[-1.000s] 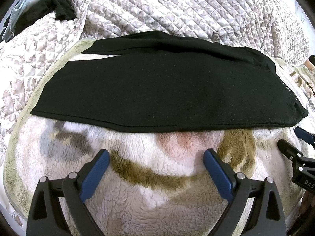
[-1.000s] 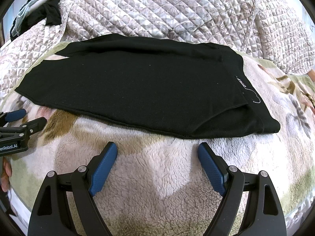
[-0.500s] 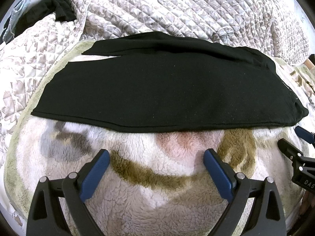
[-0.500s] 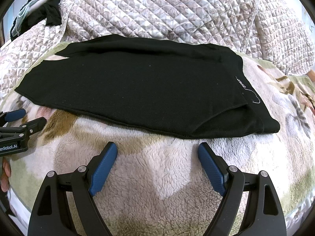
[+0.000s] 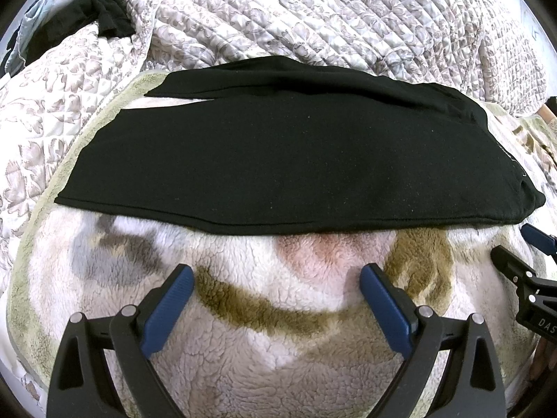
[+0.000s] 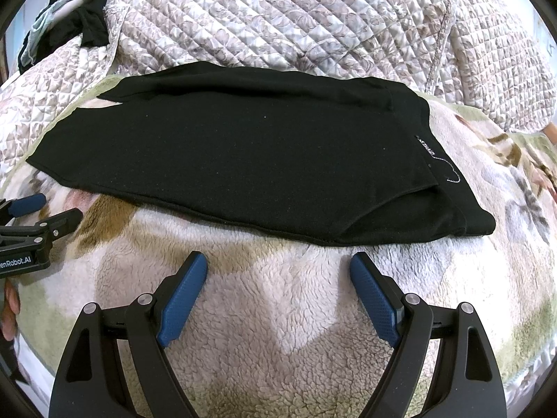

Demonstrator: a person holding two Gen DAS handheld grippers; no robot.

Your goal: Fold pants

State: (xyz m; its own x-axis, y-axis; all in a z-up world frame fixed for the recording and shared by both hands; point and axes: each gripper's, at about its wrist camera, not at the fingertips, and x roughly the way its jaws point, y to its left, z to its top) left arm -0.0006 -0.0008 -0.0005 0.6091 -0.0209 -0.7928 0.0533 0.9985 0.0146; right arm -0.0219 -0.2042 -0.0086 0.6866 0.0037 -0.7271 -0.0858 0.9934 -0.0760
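Black pants (image 5: 278, 153) lie flat on a fleece blanket (image 5: 278, 341), folded lengthwise, legs to the left, waistband to the right. They also show in the right wrist view (image 6: 236, 160), with a small white label (image 6: 426, 146) near the waistband. My left gripper (image 5: 276, 278) is open and empty, hovering over the blanket just short of the pants' near edge. My right gripper (image 6: 278, 268) is open and empty, also just short of the near edge, toward the waist end. Each gripper shows at the edge of the other's view.
The fleece blanket (image 6: 278, 313) lies on a quilted floral bedspread (image 5: 313, 14) that rises behind the pants. A heap of dark and light clothes (image 5: 87, 10) sits at the far left; it also shows in the right wrist view (image 6: 76, 24).
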